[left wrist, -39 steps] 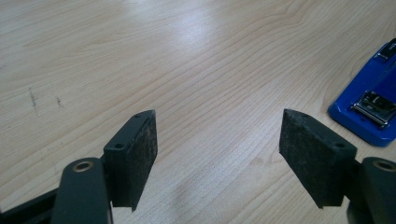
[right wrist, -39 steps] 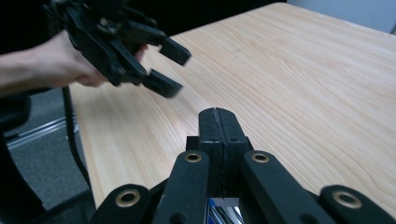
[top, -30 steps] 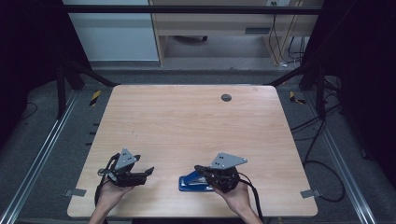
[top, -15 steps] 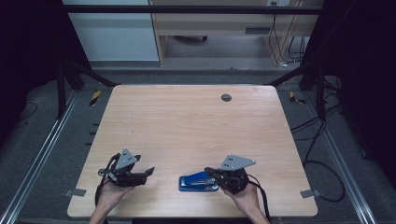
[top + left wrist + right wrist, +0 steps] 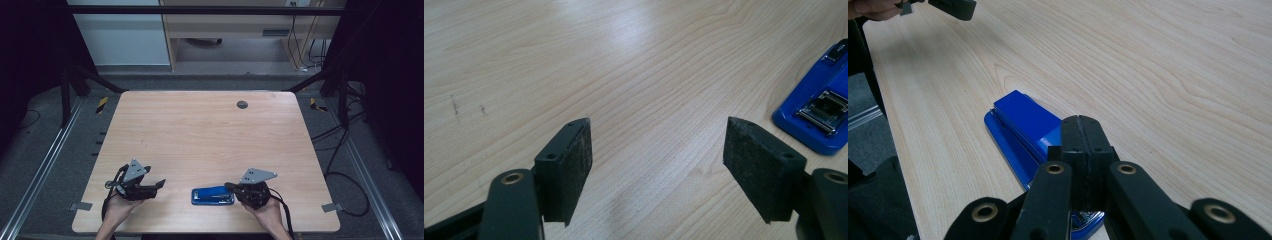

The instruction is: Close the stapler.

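Worktop [image 5: 200, 135] of pale wood carried a blue stapler [image 5: 213, 195] near its front edge, lying flat between the two hands. The right tongs [image 5: 231, 187] touched the stapler's right end with jaws pressed together, pad on pad, nothing between them; likely they were pressing or steadying it rather than grasping. The left tongs [image 5: 159, 184] rested well apart to the left, jaws spread wide and empty, pointed toward the stapler [image 5: 819, 112], seemingly waiting to help. A small dark disc [image 5: 242, 104] sat near the far edge.
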